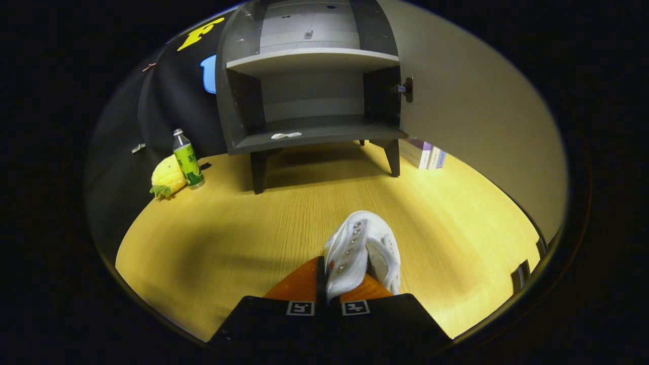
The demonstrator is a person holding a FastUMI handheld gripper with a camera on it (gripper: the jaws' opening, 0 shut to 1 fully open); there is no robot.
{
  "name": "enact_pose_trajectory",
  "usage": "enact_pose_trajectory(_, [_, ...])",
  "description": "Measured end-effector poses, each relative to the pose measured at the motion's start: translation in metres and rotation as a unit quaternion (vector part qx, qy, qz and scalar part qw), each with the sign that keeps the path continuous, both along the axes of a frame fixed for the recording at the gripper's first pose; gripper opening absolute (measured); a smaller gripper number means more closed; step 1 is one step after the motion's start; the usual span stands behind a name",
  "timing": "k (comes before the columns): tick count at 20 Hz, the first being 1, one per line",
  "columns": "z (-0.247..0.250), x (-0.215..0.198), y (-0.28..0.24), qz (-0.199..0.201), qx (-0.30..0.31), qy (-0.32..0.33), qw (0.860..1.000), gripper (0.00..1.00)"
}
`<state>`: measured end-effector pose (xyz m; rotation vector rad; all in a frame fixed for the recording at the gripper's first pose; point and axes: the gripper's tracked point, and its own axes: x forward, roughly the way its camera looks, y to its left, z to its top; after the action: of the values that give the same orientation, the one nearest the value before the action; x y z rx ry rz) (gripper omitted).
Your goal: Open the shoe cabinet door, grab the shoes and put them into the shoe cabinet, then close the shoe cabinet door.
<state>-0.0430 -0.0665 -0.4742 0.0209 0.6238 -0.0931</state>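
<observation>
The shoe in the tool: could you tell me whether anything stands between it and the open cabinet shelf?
Nothing visible does. The tool is shut on the white shoe, and bare wooden floor runs to the cabinet. The bottle and plush pineapple stand off to one side; the door is swung clear.

- You get a brightly lit wooden floor (213, 238), with soft shadow under the shoe cabinet (309, 91).
- Your fisheye bends the cabinet's sides and far shelves.
- Focus holds sharp; the white shoe (362, 253) glares slightly.
</observation>
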Motion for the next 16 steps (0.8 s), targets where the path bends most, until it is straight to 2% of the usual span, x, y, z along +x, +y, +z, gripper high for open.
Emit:
enact_pose_trajectory(10, [0.213, 0.04, 0.026, -0.005, -0.01, -0.098, 0.995, 0.05])
enact_pose_trajectory(13, [0.262, 0.06, 0.036, -0.002, 0.006, -0.125, 0.992, 0.05])
enact_pose_trajectory(16, [0.294, 0.087, 0.038, 0.011, -0.004, -0.14, 0.99, 0.05])
